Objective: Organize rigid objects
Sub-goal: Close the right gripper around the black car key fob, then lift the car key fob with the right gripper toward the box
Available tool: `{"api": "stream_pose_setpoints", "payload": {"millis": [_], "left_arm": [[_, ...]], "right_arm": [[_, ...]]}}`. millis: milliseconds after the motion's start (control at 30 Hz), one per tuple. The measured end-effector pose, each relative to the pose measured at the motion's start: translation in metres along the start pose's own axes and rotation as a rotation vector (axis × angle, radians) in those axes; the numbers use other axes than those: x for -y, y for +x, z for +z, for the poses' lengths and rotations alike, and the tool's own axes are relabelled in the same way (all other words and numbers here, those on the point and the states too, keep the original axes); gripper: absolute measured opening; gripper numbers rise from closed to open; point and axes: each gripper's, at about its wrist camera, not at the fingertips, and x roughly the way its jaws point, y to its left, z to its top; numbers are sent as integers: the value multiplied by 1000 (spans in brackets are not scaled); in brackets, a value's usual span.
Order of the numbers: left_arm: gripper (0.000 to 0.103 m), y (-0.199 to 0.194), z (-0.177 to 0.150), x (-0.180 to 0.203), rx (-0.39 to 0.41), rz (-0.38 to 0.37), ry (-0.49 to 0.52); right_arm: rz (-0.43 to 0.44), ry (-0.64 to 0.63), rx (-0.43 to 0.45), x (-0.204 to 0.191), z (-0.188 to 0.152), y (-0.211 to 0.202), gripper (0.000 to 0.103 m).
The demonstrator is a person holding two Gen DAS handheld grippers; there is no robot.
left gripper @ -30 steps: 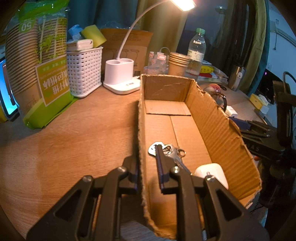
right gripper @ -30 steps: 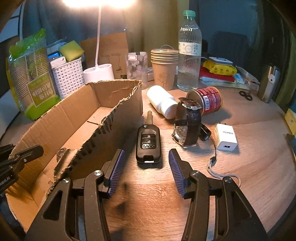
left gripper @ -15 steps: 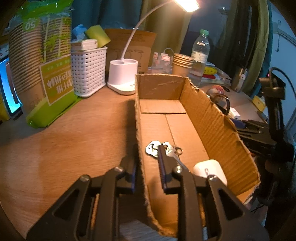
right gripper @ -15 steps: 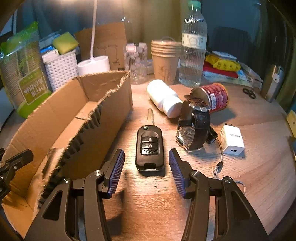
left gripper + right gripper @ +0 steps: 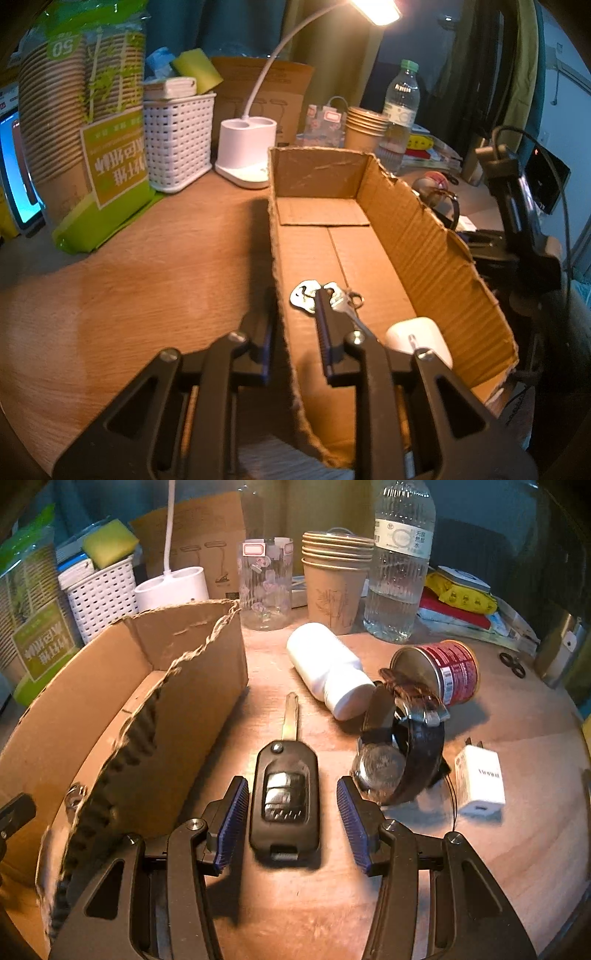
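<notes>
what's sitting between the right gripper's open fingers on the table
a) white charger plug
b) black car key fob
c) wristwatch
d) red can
b: in the right wrist view the black car key fob lies flat on the wooden table between the fingers of the right gripper, which flank it with gaps on both sides; the wristwatch, white charger plug and red can lie off to the side.

Right gripper [image 5: 290,821] at lower centre, jaws parted either side of a black car key [image 5: 284,797] lying flat on the wooden table [image 5: 498,878], pads not touching it. Cardboard box [image 5: 207,686] at left; wristwatch [image 5: 402,753], white charger [image 5: 480,779], white bottle [image 5: 328,668] and red can [image 5: 447,668] at right.
</notes>
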Motion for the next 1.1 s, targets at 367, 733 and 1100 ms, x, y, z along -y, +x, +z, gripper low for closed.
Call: {"api": "stream_pose_setpoints", "payload": {"millis": [367,733,1100], "left_arm": [[21,0,0,0,-1,-6,3],[21,0,1,1,-4,-6,1],[21,1,1,2,-8,-4,2]], "right_arm": [[22,-12,5,-1,3,0,38],[9,33,81,5,-1,-18,38],[-1,54,156,3,-11,-46,38]]}}
